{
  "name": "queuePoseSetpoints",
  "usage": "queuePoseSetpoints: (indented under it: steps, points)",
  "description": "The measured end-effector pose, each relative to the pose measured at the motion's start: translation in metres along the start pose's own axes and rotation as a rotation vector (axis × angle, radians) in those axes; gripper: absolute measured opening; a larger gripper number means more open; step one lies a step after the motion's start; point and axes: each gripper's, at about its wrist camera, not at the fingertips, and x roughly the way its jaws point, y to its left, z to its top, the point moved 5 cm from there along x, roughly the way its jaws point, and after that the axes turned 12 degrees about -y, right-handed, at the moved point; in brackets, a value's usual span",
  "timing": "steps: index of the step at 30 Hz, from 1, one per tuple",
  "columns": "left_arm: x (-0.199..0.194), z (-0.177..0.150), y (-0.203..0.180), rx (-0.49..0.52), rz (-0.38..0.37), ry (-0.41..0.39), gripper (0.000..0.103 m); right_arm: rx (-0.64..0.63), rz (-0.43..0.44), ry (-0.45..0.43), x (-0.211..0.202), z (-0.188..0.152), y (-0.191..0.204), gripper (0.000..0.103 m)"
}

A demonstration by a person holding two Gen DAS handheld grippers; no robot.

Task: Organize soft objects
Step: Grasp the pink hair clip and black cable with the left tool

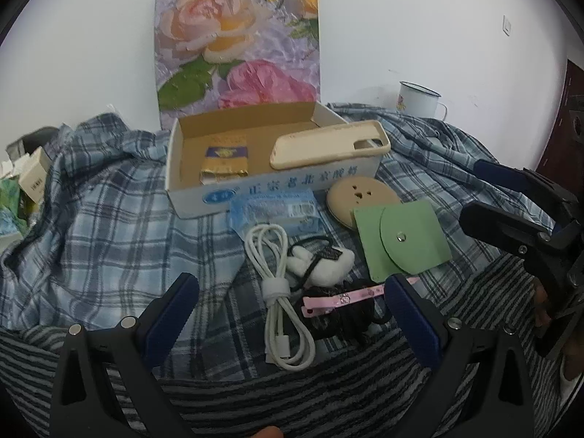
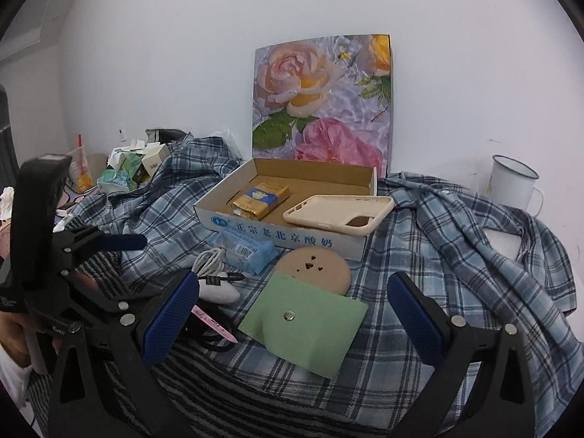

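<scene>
An open cardboard box [image 1: 204,197] [image 2: 277,235] sits on plaid cloth. A cream phone case [image 1: 328,148] [image 2: 339,213] rests on its front rim, and a gold and blue packet [image 1: 224,160] [image 2: 261,199] lies inside. In front lie a blue tissue pack [image 1: 273,213] [image 2: 244,250], a white cable [image 1: 281,299], a white plush hair tie [image 1: 321,264], a pink clip [image 1: 343,297], a green pouch [image 1: 401,241] [image 2: 306,332] and a tan disc [image 1: 359,195] [image 2: 314,268]. My left gripper [image 1: 292,314] is open over the cable and clip. My right gripper [image 2: 292,310] is open over the green pouch.
A floral board [image 1: 237,47] [image 2: 321,102] leans on the wall behind the box. A white enamel mug [image 1: 418,98] [image 2: 511,186] stands at the back right. Small boxes and tissue clutter [image 2: 127,171] lie at the far left. Striped fabric [image 1: 292,401] covers the near edge.
</scene>
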Motion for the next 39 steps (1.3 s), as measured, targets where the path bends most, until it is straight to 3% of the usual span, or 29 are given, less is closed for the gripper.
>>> queuePoseSetpoints:
  steps: [2, 5, 7, 9, 13, 15, 25, 28, 39]
  points:
    - [0.002, -0.003, -0.001, 0.000, -0.013, 0.005, 0.103, 0.001, 0.002, 0.013, 0.003, -0.003, 0.000, 0.103]
    - [0.007, -0.008, -0.004, -0.002, -0.044, 0.035, 0.089, -0.001, 0.002, 0.037, 0.007, -0.007, 0.000, 0.103]
    - [0.011, -0.011, -0.006, -0.005, -0.059, 0.060, 0.086, -0.003, 0.002, 0.043, 0.008, -0.008, 0.001, 0.103]
    - [0.009, -0.010, -0.007, -0.007, -0.066, 0.047, 0.074, -0.003, 0.001, 0.047, 0.009, -0.009, 0.001, 0.103]
    - [0.008, -0.009, -0.016, 0.014, -0.130, 0.054, 0.061, -0.001, -0.003, 0.059, 0.011, -0.011, 0.001, 0.103]
    - [0.011, -0.012, -0.023, 0.041, -0.146, 0.066, 0.050, -0.001, -0.003, 0.060, 0.011, -0.011, 0.000, 0.103]
    - [0.023, -0.019, -0.033, 0.100, -0.143, 0.120, 0.049, 0.001, -0.002, 0.064, 0.012, -0.012, 0.000, 0.103]
    - [0.024, -0.021, -0.031, 0.099, -0.145, 0.126, 0.039, 0.000, -0.003, 0.065, 0.012, -0.012, 0.000, 0.103]
    - [0.006, -0.015, -0.036, 0.103, -0.182, 0.037, 0.038, 0.009, -0.008, 0.066, 0.012, -0.013, -0.002, 0.103]
